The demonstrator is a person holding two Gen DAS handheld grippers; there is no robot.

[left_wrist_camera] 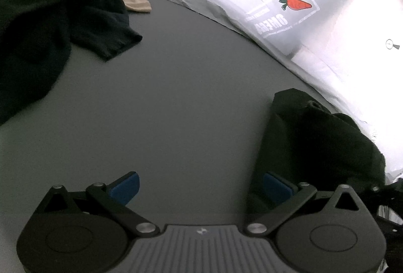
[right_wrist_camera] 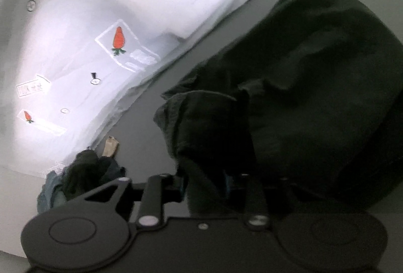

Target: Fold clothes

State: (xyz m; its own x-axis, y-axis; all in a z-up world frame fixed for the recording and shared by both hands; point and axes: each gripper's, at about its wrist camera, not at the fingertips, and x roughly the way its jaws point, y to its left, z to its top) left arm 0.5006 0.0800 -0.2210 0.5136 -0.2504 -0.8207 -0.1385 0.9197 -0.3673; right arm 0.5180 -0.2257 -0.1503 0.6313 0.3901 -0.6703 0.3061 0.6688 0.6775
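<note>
Your left gripper hangs over the bare worktop, fingers spread, empty. Your right gripper's fingers stand apart around the dark garment; contact unclear.

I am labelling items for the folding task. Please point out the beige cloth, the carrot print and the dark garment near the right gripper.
beige cloth [left_wrist_camera: 137,4], left wrist view, its middle.
carrot print [left_wrist_camera: 298,4], left wrist view, orange body.
dark garment [right_wrist_camera: 314,86], right wrist view, its bulk.

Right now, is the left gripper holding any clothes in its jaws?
No, the left gripper has its jaws spread wide with only bare grey table between them, and the dark garment lies off to one side.
</note>
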